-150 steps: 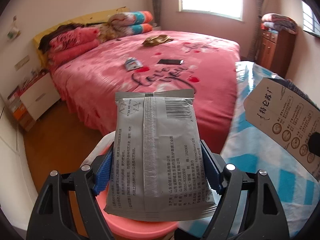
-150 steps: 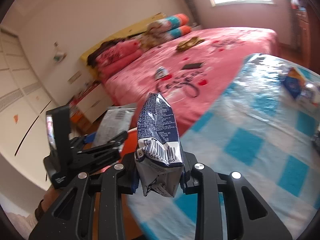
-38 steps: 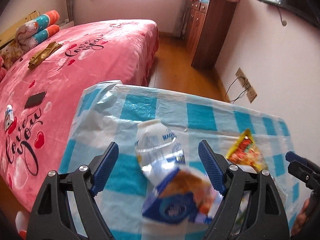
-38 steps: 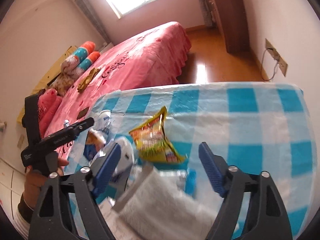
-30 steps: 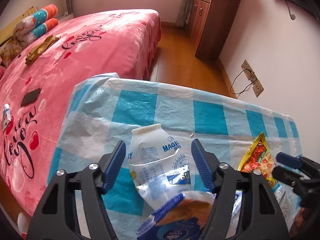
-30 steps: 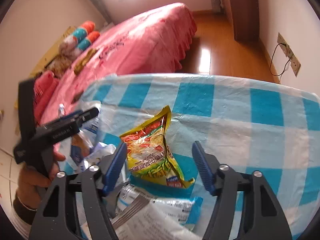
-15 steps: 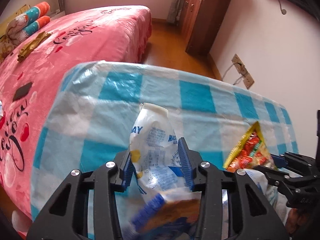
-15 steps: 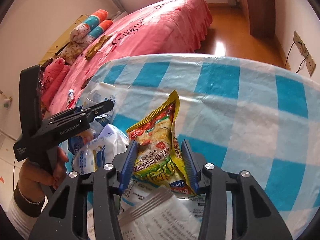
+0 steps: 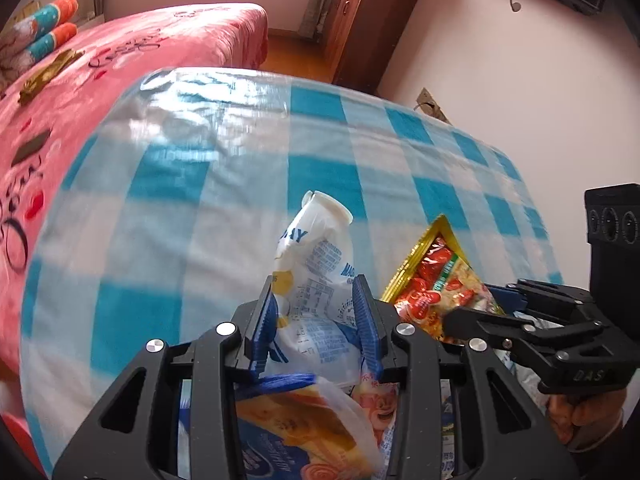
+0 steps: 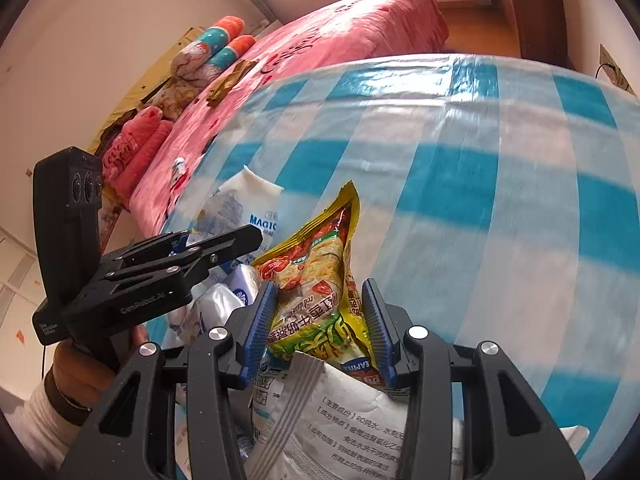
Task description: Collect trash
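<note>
A crushed white plastic bottle (image 9: 316,260) with blue print stands up between the blue pads of my left gripper (image 9: 316,312), whose jaws are closing tight and pressing on it. My right gripper (image 10: 320,320) is shut on a yellow and red noodle packet (image 10: 316,260). The two grippers sit side by side over a heap of wrappers. The right gripper (image 9: 500,308) and the packet (image 9: 436,280) show in the left wrist view. The right wrist view shows the left gripper (image 10: 224,240) and the bottle (image 10: 248,204).
A blue bread wrapper (image 9: 288,432) and a white pouch (image 10: 352,420) lie under the grippers on the blue-checked tablecloth (image 9: 200,168). A pink bed (image 9: 120,40) runs along the table's left side. A brown wardrobe (image 9: 372,12) and a wall socket (image 9: 430,100) lie beyond.
Both grippers went from open around their items to shut, the left on the bottle and the right on the noodle packet. Both have since shifted across the table with them.
</note>
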`<state>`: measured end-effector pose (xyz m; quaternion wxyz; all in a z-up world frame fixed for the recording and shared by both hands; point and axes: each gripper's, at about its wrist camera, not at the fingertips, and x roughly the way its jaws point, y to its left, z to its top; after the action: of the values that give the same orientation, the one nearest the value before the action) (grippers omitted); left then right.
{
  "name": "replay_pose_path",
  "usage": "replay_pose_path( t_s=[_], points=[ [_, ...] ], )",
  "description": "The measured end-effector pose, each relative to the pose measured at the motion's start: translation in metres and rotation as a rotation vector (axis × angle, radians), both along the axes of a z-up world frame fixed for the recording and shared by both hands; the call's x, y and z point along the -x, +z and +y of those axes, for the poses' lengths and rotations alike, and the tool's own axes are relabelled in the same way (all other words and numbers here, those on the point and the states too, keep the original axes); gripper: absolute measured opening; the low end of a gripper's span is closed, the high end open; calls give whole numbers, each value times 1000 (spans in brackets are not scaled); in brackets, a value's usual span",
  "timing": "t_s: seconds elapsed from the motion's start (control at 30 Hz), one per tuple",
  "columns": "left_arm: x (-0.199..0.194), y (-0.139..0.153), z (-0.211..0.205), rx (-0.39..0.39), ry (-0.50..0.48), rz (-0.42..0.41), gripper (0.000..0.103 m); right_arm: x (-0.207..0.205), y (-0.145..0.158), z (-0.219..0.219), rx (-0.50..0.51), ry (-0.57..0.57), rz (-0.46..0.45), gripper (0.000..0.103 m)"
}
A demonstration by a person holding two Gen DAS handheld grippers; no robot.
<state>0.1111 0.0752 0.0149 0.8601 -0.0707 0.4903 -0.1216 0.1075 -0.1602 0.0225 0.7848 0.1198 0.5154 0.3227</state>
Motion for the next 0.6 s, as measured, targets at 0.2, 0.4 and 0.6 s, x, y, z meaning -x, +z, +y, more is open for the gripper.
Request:
replay_pose_path(
  t_s=[0.2,0.4,0.6],
  points=[
    [47,-2,9,52,-6,15,39,51,2,0,12,17,-24,46],
    [69,-1,13,56,-37,-1,47,85,11,-2,54,-10,-76,55],
    [89,28,30,36,-34,-108,67,119,46,-27,21,-104,-199,80]
  ],
)
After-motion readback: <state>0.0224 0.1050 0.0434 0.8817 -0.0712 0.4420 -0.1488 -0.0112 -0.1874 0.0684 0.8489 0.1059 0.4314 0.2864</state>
